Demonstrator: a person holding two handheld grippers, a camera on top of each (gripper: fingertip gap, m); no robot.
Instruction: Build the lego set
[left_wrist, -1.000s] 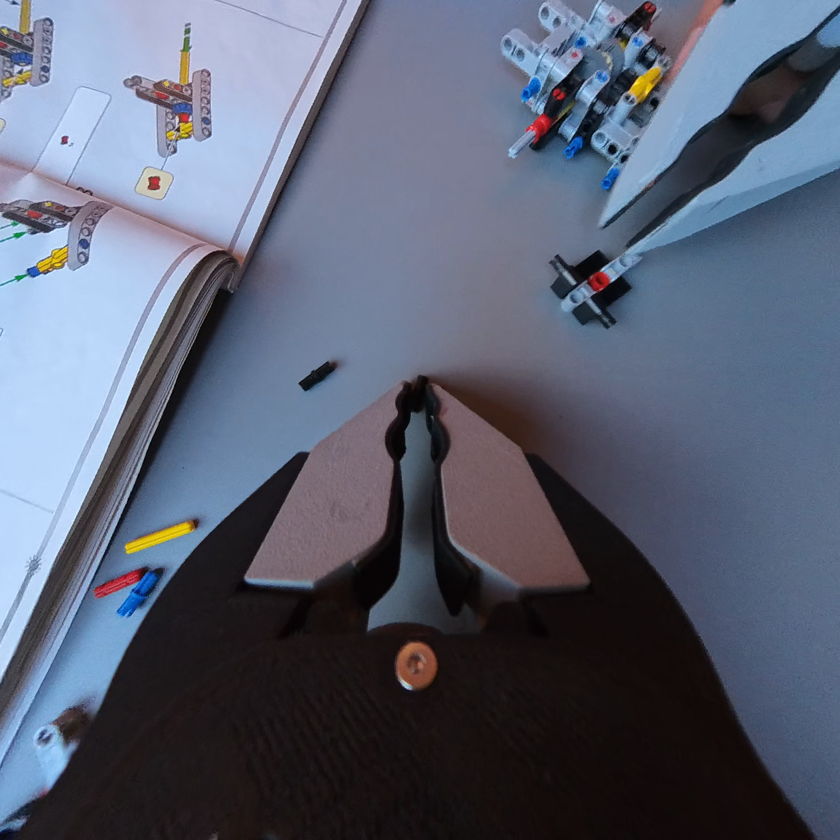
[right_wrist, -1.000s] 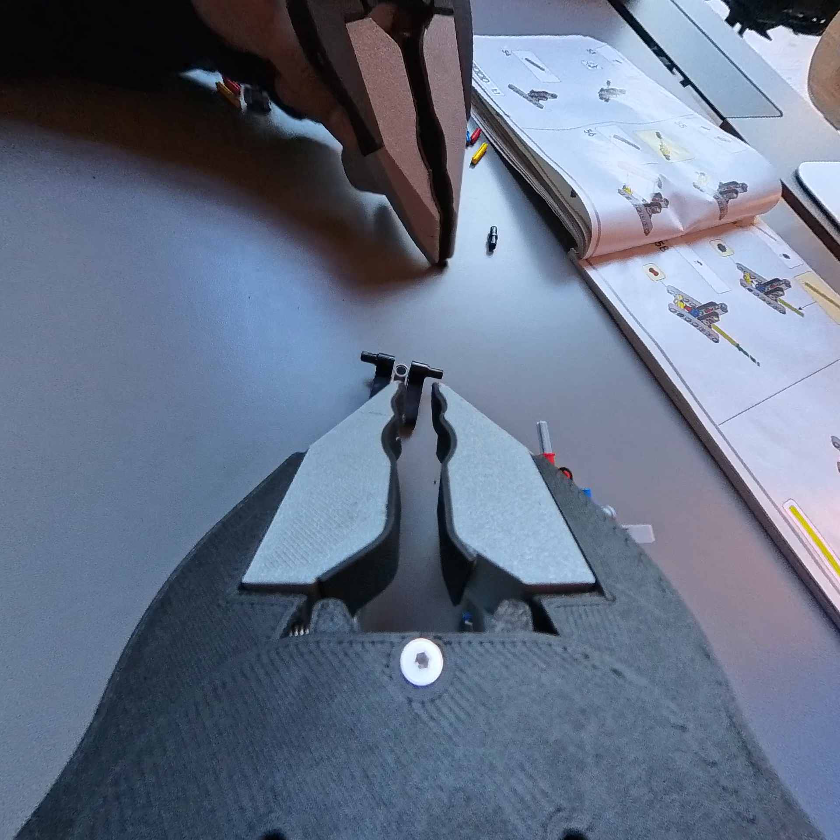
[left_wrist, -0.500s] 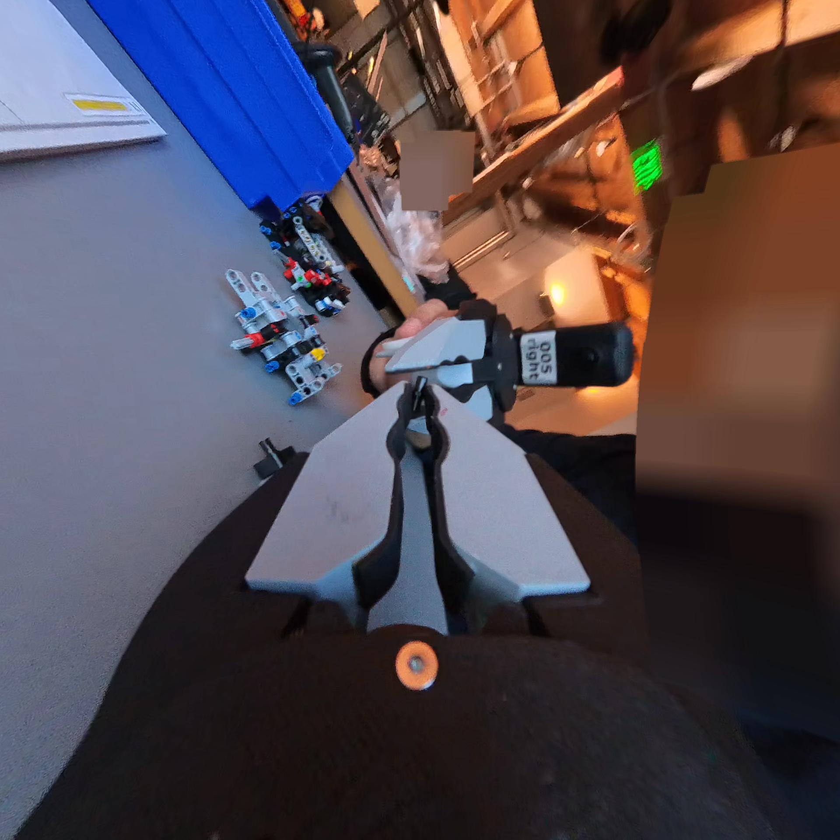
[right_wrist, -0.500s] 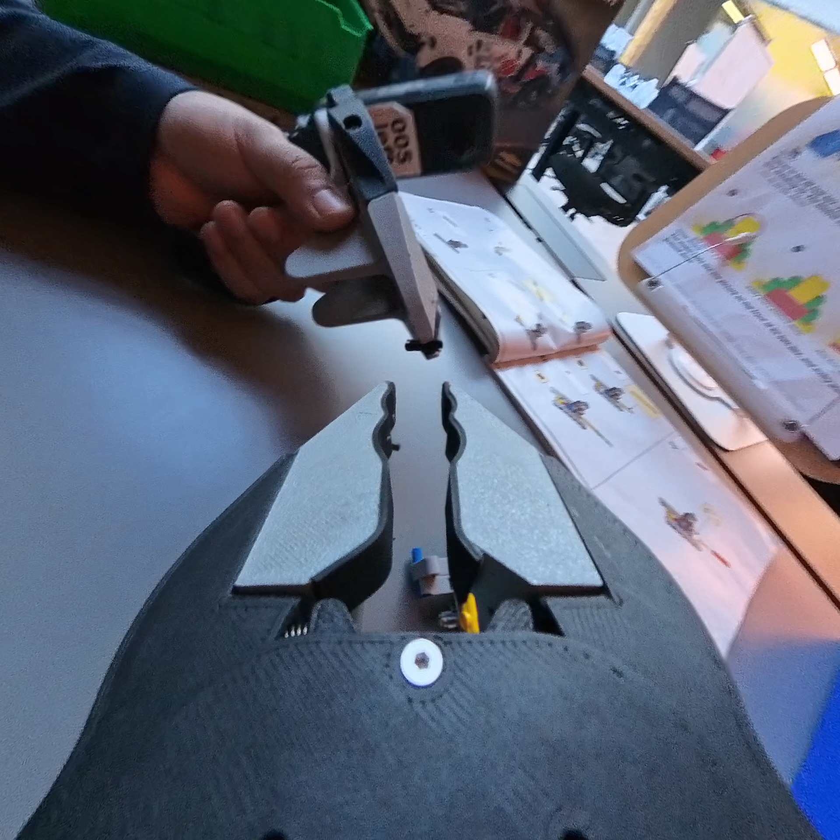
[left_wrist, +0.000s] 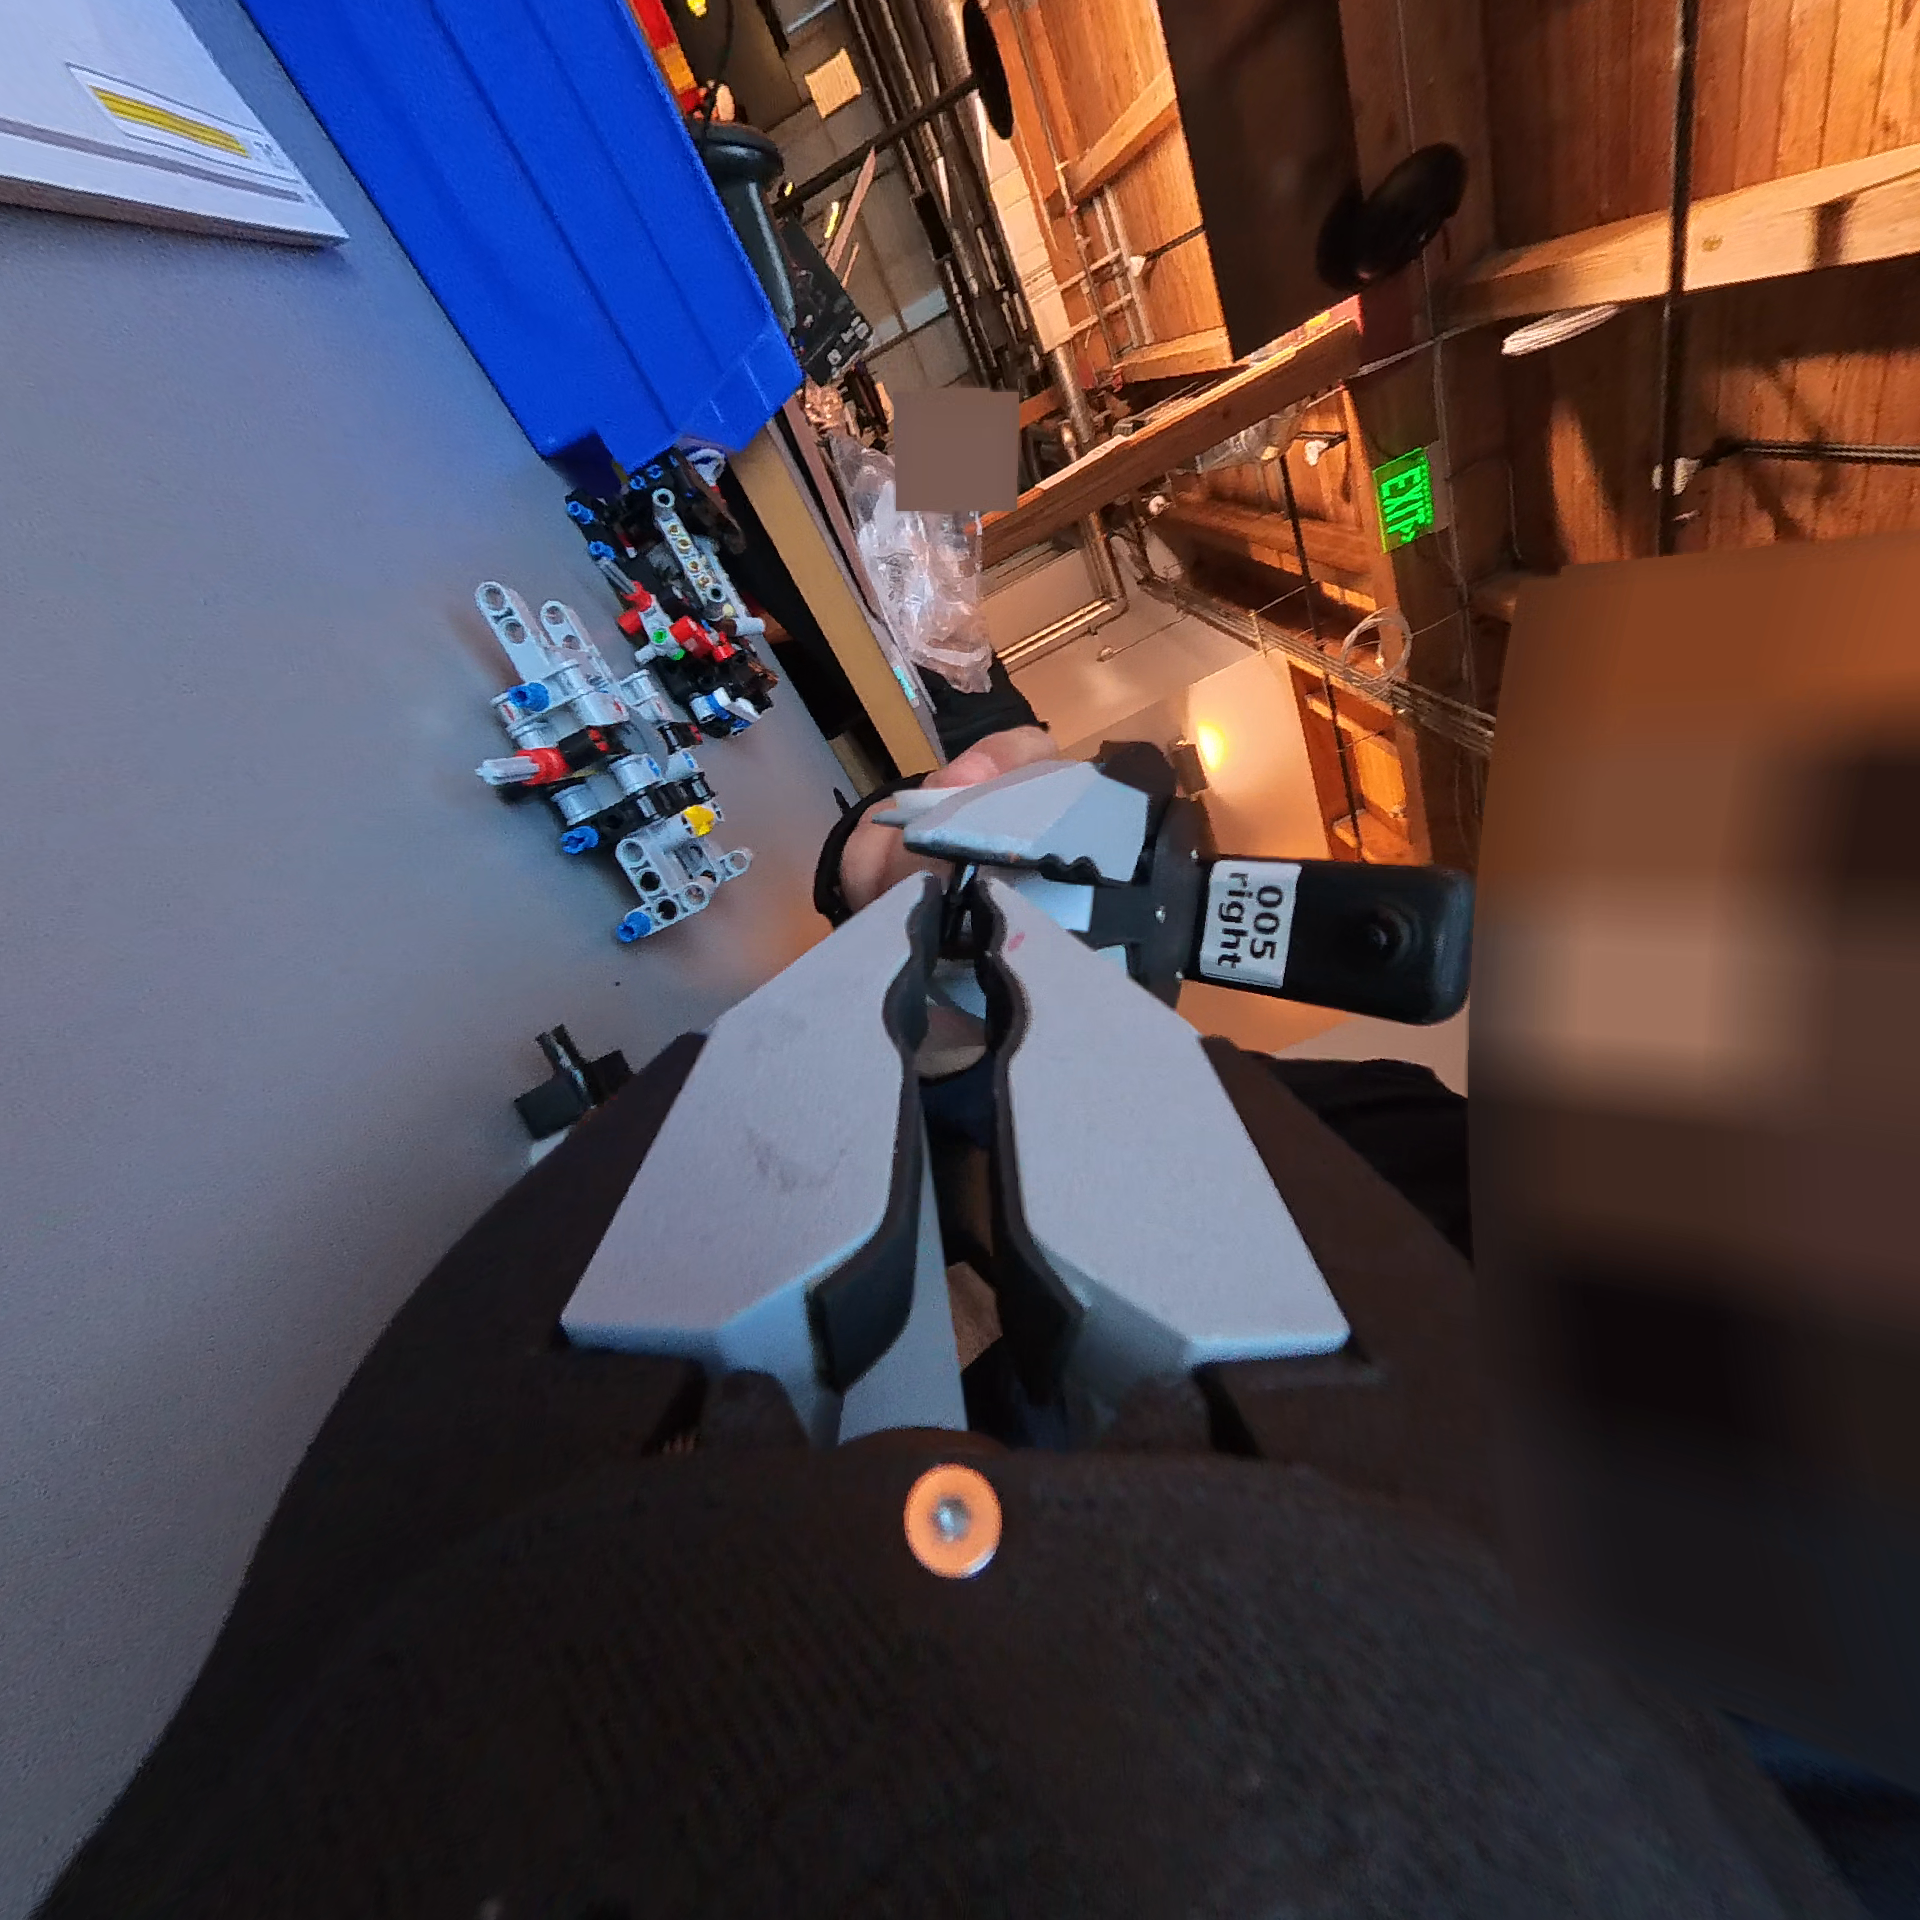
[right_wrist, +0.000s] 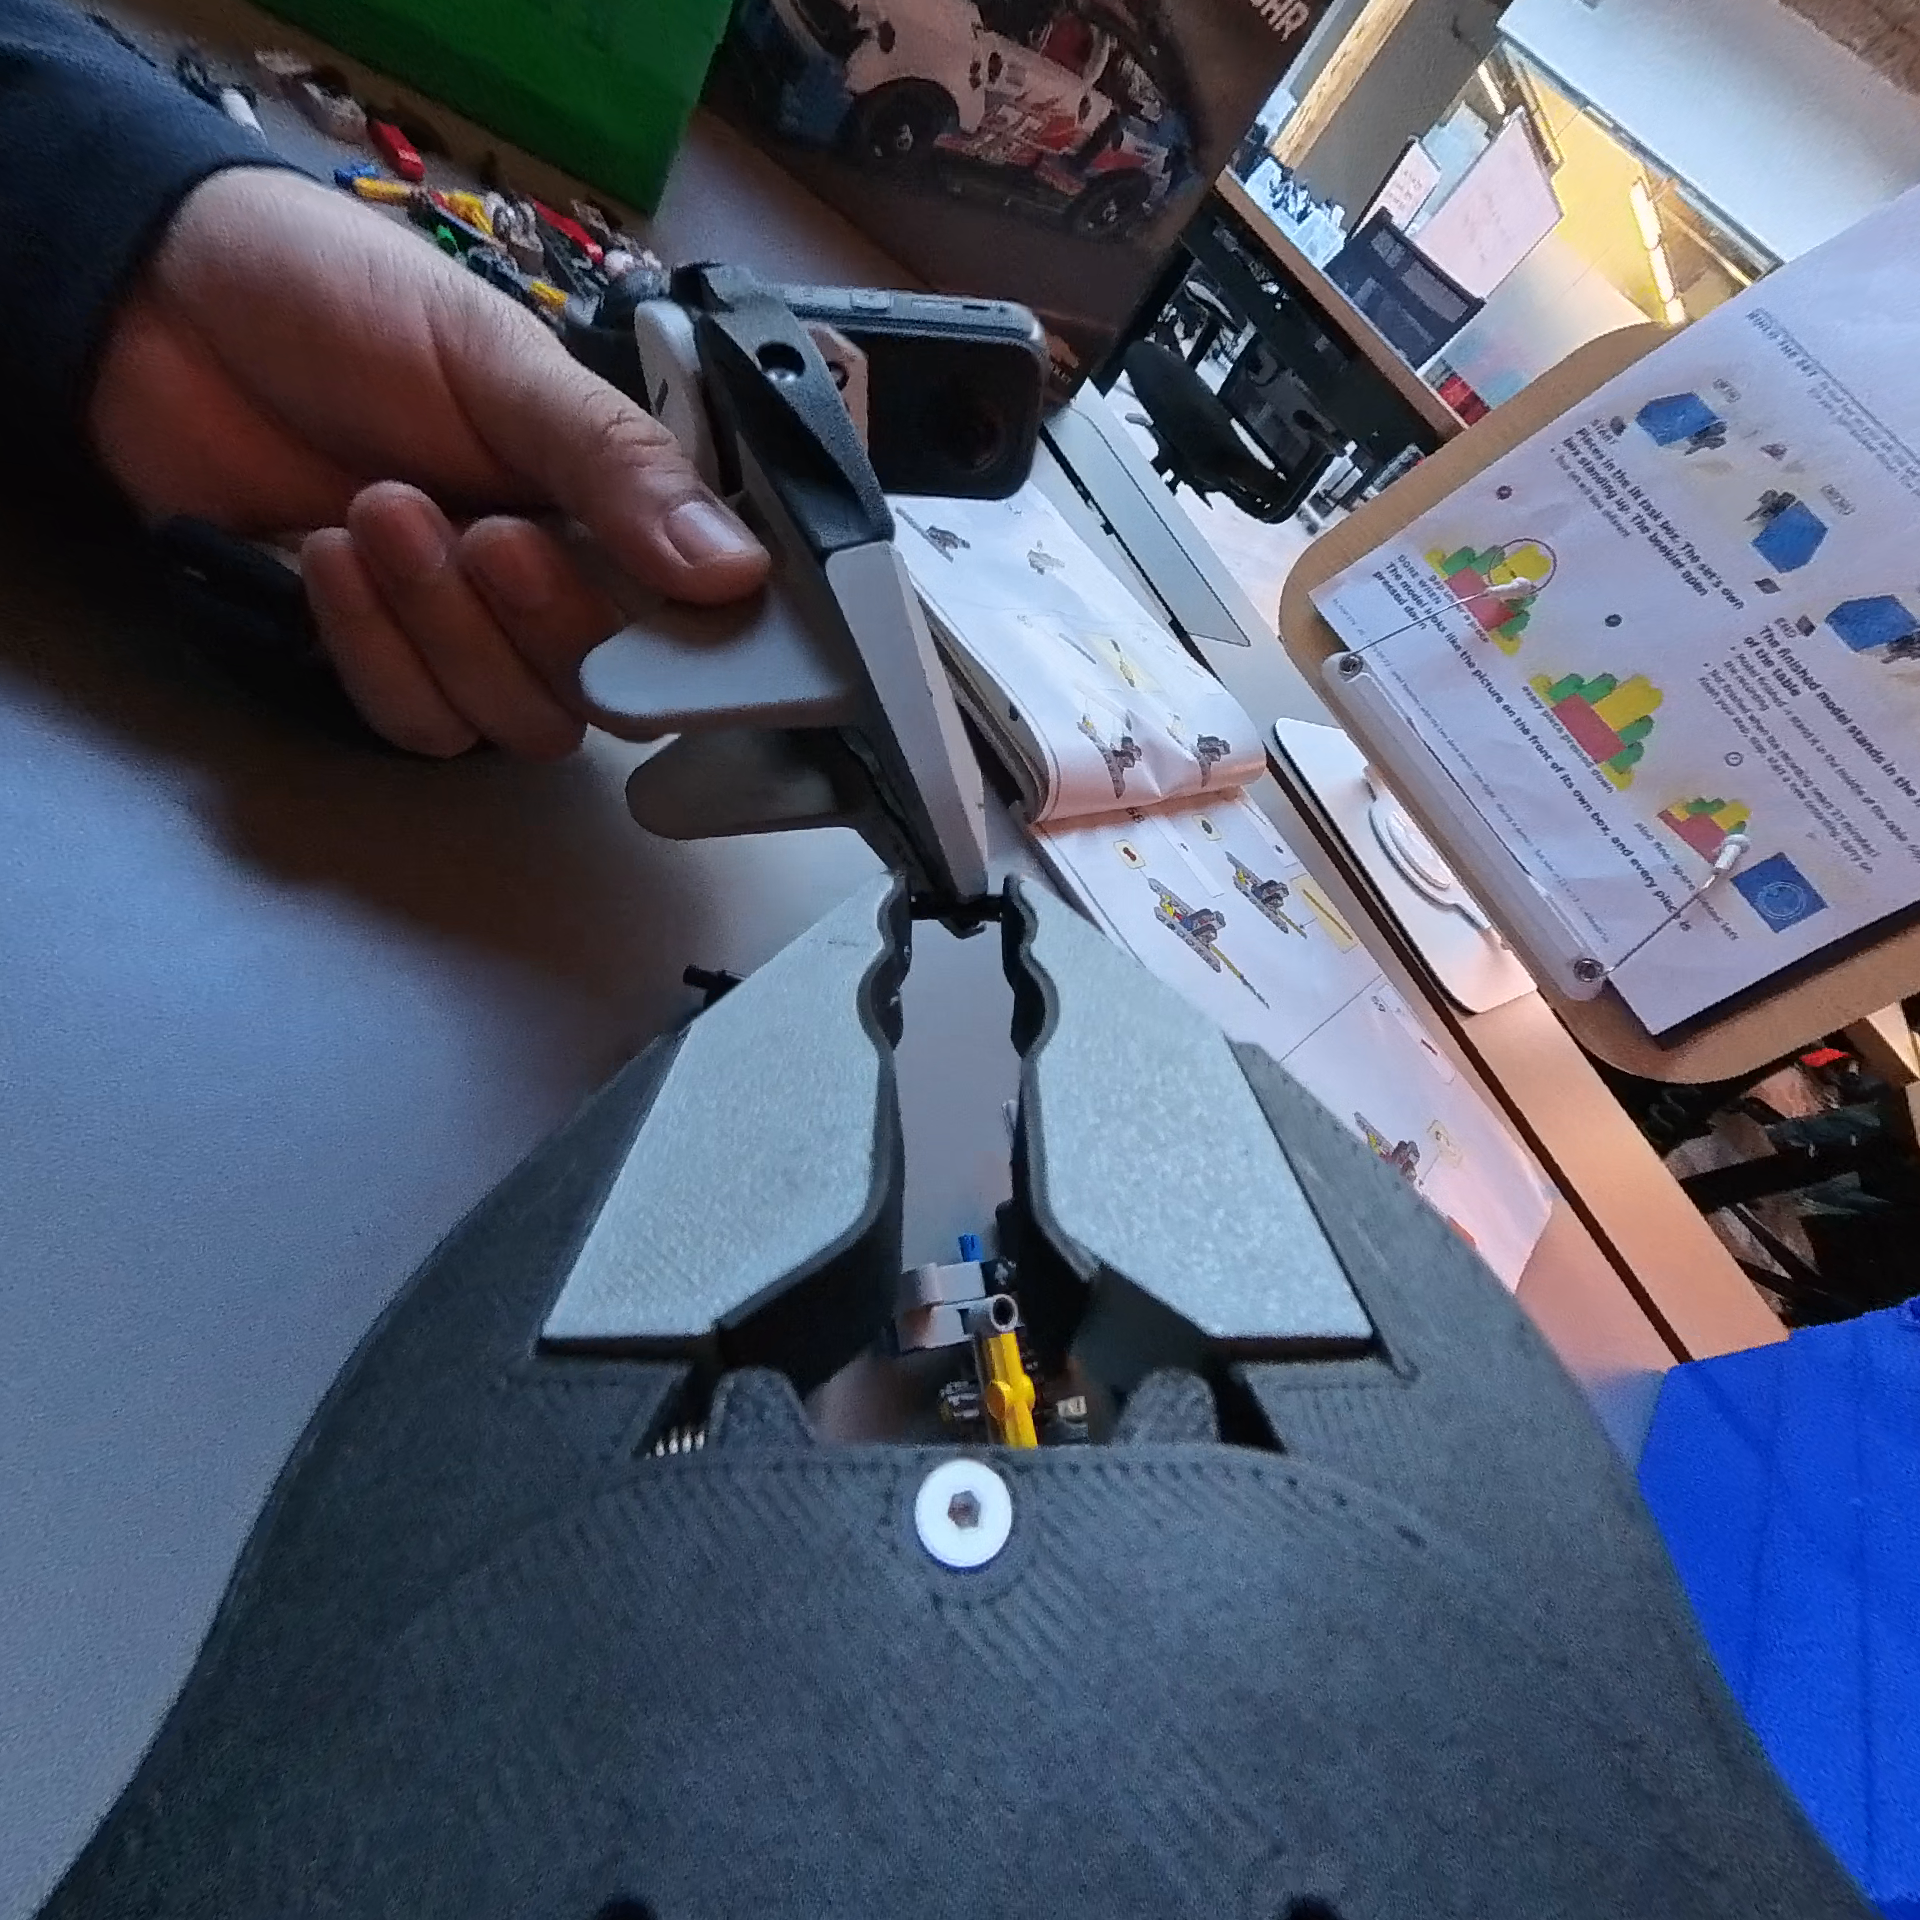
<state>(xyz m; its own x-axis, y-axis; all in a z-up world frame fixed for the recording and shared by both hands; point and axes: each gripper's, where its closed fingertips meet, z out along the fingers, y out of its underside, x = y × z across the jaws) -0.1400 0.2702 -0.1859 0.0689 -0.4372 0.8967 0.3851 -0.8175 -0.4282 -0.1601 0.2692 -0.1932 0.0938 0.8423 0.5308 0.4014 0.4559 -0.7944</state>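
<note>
My left gripper is shut on a small black pin, held crosswise at its tips above the grey table. My right gripper meets it tip to tip. In the right wrist view the pin spans my right fingertips, and both pads touch its ends. The left gripper's grey fingers come down from above, with a person's hand behind them. In the left wrist view the right gripper shows side-on just beyond my tips.
Two brick assemblies lie by a blue bin. A small black piece lies on the table. An open instruction booklet, a board with a printed sheet, a green bin and loose bricks stand around. My two grippers' fingertips are within a few centimetres of each other.
Both grippers rose from the table and turned to face each other. The right let go of the small black assembly, opened, then closed in on the pin held by the left.
</note>
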